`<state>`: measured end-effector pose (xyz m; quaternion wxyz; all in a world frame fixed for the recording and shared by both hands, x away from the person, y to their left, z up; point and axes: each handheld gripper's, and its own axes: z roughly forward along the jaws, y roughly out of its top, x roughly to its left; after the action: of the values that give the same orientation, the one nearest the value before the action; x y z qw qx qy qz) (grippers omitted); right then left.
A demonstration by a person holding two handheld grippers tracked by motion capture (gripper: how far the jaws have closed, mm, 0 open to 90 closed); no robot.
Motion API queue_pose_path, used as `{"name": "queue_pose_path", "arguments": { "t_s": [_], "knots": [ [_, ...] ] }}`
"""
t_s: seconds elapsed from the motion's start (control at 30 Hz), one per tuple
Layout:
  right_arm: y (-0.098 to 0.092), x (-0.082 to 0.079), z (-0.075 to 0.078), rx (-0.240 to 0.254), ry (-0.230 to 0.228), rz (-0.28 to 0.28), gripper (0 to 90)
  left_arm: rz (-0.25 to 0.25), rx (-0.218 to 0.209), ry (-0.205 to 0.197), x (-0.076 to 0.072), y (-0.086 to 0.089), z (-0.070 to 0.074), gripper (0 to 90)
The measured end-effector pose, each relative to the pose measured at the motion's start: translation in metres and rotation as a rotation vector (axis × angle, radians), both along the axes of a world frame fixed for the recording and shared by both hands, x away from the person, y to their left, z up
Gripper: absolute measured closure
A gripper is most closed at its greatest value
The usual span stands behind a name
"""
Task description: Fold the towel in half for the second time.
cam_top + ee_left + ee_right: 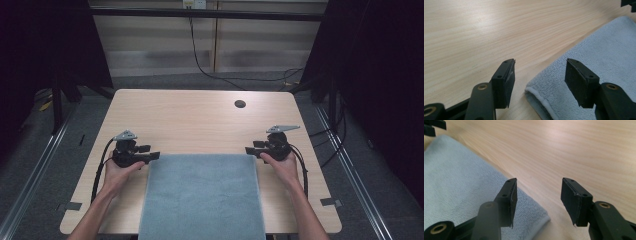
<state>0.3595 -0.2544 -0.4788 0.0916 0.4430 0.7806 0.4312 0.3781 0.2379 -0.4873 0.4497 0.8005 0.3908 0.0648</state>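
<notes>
Two grippers flank the far corners of a grey towel (202, 195) lying flat on the desk (200, 120) (its near edge hangs past the desk's front). The left gripper (154, 156) hovers just beside the far left corner, fingers (505, 82) parted wide and holding nothing. The right gripper (248, 150) sits at the far right corner, fingers (507, 200) likewise apart and empty.

Towel (202, 195) on table (200, 120), near edge, btwn left gripper (150, 155) & right gripper (250, 150).
</notes>
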Motion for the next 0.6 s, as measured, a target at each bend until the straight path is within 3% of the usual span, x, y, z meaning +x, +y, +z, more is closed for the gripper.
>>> {"name": "queue_pose_path", "arguments": {
  "t_s": [0.07, 0.2, 0.37, 0.43, 0.47, 0.6],
  "knots": [
    [0.004, 0.001, -0.006, -0.030, 0.022, 0.007, 48.0, 0.002, 0.025, 0.008, 0.002, 0.001, -0.006, 41.0],
    [0.012, 0.001, -0.015, -0.082, 0.052, 0.025, 47.9, -0.010, 0.030, 0.012, 0.002, 0.000, -0.011, 40.7],
    [0.010, 0.002, -0.018, -0.069, 0.055, 0.037, 49.7, -0.037, 0.013, 0.010, 0.004, -0.004, -0.009, 41.7],
    [0.011, 0.002, -0.021, -0.065, 0.076, 0.053, 49.8, -0.043, 0.046, 0.008, 0.005, -0.008, -0.014, 44.2],
    [0.012, 0.001, -0.023, -0.075, 0.079, 0.063, 50.5, -0.043, 0.037, 0.026, 0.006, -0.009, -0.016, 44.4],
    [0.012, 0.000, -0.024, -0.083, 0.080, 0.072, 57.4, -0.068, 0.057, 0.021, 0.005, -0.012, -0.020, 50.9]
  ]
}}
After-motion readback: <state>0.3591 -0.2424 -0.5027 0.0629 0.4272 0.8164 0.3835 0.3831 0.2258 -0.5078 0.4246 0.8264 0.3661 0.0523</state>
